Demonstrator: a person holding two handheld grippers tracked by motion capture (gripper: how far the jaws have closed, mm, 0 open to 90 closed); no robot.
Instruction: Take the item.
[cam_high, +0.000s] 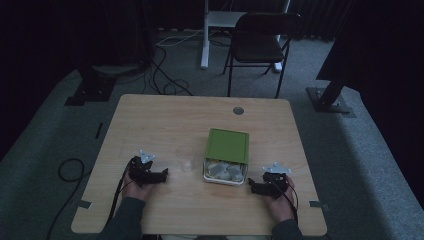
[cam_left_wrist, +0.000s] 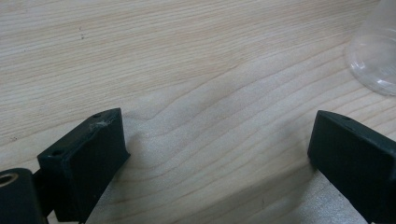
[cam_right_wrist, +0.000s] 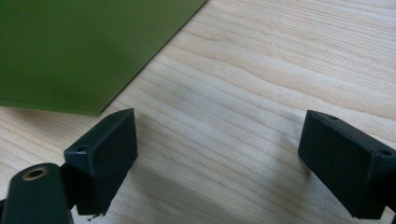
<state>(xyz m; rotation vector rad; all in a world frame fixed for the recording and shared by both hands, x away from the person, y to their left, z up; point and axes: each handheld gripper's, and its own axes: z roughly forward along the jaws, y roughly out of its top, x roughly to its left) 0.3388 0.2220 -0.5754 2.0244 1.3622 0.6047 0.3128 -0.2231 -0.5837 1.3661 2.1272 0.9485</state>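
A green box (cam_high: 227, 152) lies on its side in the middle of the wooden table (cam_high: 165, 112), its open end toward me with pale wrapped items (cam_high: 224, 171) inside. A clear plastic cup (cam_high: 185, 158) stands just left of it. My left gripper (cam_high: 164, 175) rests on the table left of the cup, jaws wide apart over bare wood (cam_left_wrist: 219, 140); the cup's rim (cam_left_wrist: 376, 56) shows at its upper right. My right gripper (cam_high: 251, 186) rests right of the box's open end, open with nothing between its jaws; the green box wall (cam_right_wrist: 79, 51) lies just ahead on its left.
A black folding chair (cam_high: 260, 42) and a white desk leg (cam_high: 205, 35) stand beyond the table's far edge. Black stand bases (cam_high: 92, 90) sit on the carpet at either far corner, with cables (cam_high: 165, 80) on the floor. A round grommet (cam_high: 238, 110) is set near the table's far edge.
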